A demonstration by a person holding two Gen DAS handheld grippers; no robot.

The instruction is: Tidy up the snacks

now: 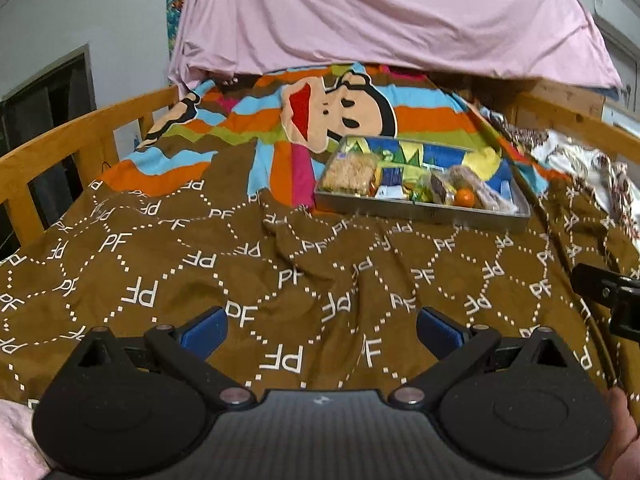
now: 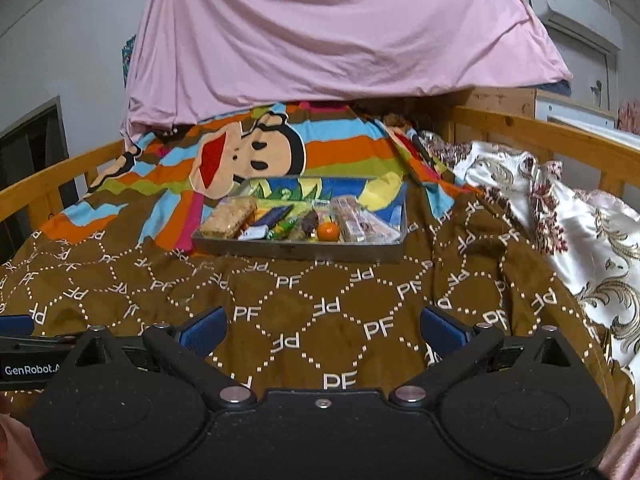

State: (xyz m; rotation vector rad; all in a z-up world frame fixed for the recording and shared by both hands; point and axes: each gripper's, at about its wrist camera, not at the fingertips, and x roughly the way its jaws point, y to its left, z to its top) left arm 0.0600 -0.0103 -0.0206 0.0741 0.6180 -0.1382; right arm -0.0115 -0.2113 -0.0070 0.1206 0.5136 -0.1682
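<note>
Left wrist view: the left gripper (image 1: 322, 330) hangs over the brown bedspread printed with white "PF" letters (image 1: 240, 264), blue-padded fingers (image 1: 204, 330) spread wide, nothing between them. Right wrist view: the right gripper (image 2: 323, 330) stands likewise wide apart and empty. Farther off, a shallow grey metal tray (image 2: 296, 250) rests on the bedspread, holding packaged snacks (image 2: 280, 222), a crumbly bar in clear wrap (image 2: 230, 220) at its left and a small orange fruit (image 2: 329, 232). Beyond lies a striped cartoon-monkey blanket (image 2: 256, 152), then a draped pink sheet (image 2: 320, 40).
</note>
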